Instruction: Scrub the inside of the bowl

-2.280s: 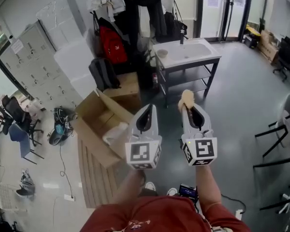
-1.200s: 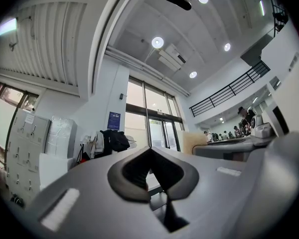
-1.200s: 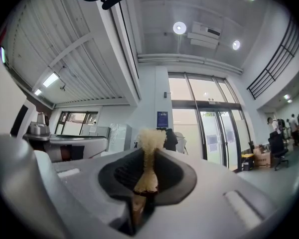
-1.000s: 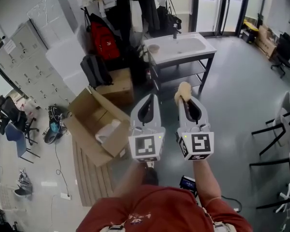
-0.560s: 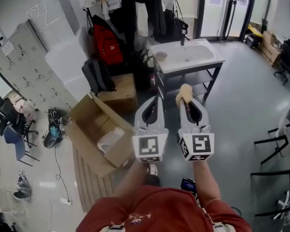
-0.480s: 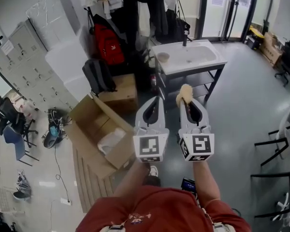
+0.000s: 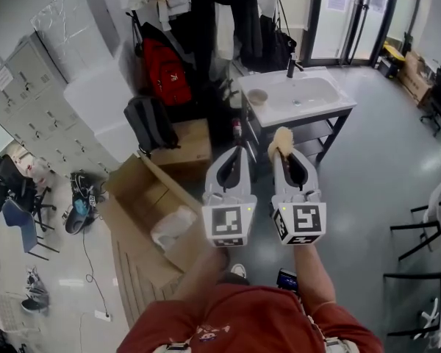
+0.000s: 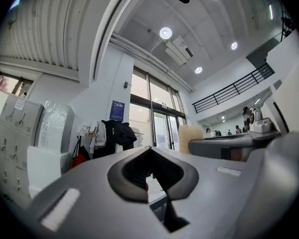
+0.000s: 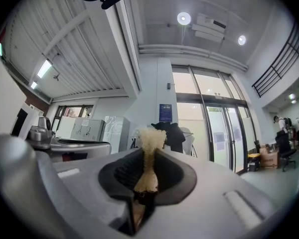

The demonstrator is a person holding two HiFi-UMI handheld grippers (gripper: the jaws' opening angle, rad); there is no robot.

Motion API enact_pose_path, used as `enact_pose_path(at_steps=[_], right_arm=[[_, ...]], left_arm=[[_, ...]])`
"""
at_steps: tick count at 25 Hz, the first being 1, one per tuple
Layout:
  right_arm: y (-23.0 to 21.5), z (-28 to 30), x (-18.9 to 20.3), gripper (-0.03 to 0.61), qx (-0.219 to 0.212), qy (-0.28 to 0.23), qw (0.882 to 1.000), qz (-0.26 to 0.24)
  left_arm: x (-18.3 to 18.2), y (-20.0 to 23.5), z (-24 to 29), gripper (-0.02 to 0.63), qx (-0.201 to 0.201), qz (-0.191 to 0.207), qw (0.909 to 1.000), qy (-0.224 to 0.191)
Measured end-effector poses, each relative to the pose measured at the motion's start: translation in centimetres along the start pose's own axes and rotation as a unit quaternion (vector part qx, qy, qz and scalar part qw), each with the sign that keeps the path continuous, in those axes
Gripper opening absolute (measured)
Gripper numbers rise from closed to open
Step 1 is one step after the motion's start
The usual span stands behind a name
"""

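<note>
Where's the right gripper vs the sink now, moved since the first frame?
Yes, toward it. In the head view, the gap between the right gripper, shut on the sponge, and the sink has shrunk.

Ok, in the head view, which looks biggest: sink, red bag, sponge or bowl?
1. sink
2. red bag
3. sponge and bowl: they look about alike, and the sponge is nearer the camera, so I won't rank them.

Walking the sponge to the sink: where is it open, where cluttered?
Bare grey floor lies ahead and right of the sink, out to the chairs. Left is crowded: cardboard boxes, backpacks, hanging coats. On its top, the bowl takes the left corner; the front rim beside it is bare.
</note>
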State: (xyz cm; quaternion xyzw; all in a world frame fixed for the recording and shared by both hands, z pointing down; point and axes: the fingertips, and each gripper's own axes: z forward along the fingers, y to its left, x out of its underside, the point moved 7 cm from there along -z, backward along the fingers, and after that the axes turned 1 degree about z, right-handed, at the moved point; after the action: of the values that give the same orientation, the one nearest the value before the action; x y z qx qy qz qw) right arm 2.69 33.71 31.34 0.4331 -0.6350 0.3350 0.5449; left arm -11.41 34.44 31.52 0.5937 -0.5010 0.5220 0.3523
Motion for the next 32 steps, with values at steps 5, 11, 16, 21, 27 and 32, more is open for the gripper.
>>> enact_pose_path(at_steps=[5, 11, 16, 21, 27, 32], right_arm=[[0.2, 3.8, 0.7, 0.052, 0.008, -0.007, 1.0, -0.002], [-0.3, 6.6, 1.4, 0.052, 0.018, -0.008, 1.0, -0.005], [-1.1, 7.9, 2.8, 0.052, 0.022, -0.003, 1.0, -0.005], [-3.3, 9.9, 4.4, 0.052, 0.029, -0.007, 0.999, 0.01], [-6.7, 13.5, 5.5, 0.051, 0.029, -0.012, 0.999, 0.012], [-10.3, 17.9, 6.1, 0.052, 0.018, -0.009, 1.0, 0.017]], left_arm=[[0.8, 2.6, 2.8, 0.006, 0.005, 0.007, 0.9999, -0.01], [1.5, 4.4, 5.4, 0.006, 0.009, 0.008, 0.9998, -0.017], [3.1, 4.8, 7.4, 0.006, 0.014, -0.001, 0.9998, -0.012], [4.1, 4.7, 10.4, 0.006, 0.019, 0.0, 0.9997, -0.016], [5.2, 4.3, 15.1, 0.006, 0.019, 0.007, 0.9997, -0.012], [6.4, 3.8, 20.5, 0.006, 0.017, 0.011, 0.9998, -0.004]])
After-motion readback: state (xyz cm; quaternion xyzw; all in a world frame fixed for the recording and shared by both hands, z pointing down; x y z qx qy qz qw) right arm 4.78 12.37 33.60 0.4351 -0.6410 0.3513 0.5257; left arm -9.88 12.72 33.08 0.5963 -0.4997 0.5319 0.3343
